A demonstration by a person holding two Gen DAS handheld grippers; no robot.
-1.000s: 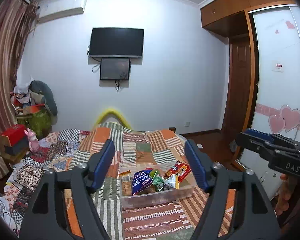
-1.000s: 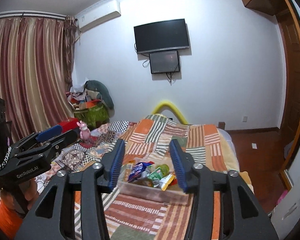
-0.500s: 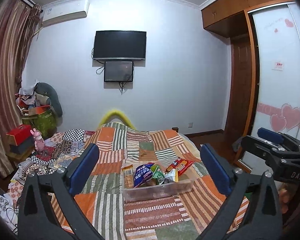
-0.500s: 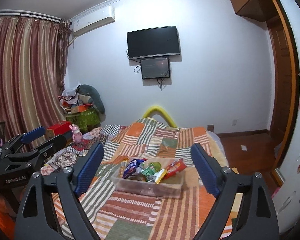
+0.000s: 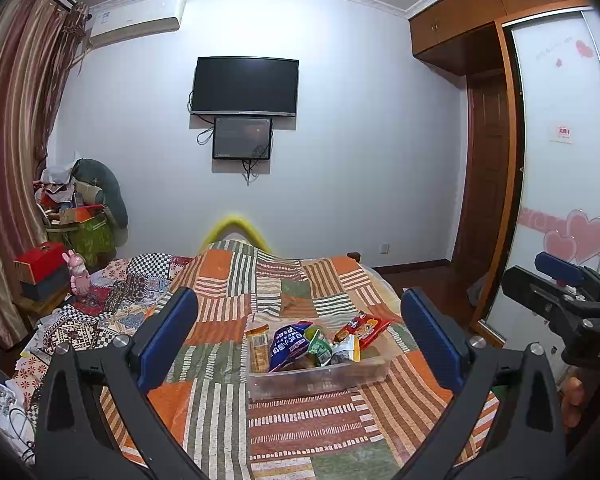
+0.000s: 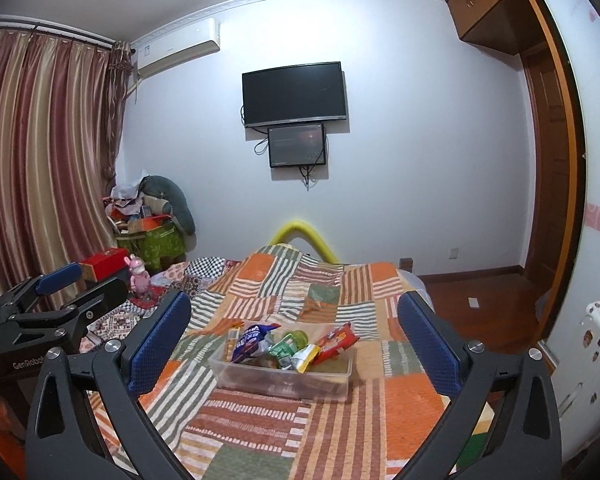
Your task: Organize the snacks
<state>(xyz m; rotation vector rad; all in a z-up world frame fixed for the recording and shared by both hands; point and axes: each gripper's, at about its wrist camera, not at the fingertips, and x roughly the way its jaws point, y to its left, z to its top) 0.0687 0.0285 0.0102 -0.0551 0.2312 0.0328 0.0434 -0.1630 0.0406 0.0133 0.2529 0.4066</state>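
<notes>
A clear plastic bin sits on the patchwork bed. It holds several snacks: a blue bag, a red packet, a green packet and a biscuit pack. My left gripper is wide open in front of the bin, well short of it, with nothing between its blue pads. My right gripper hovers beside it; its jaws are opening and nothing is between them. Each gripper shows at the edge of the other's view.
A pink rabbit toy and a red box stand left of the bed by the curtain. A cluttered pile fills the far left corner. A wardrobe with heart decals and a wooden door are on the right.
Both grippers have spread from partly closed to wide open. Both views have shifted, and the bin now sits lower and more central between the fingers.
</notes>
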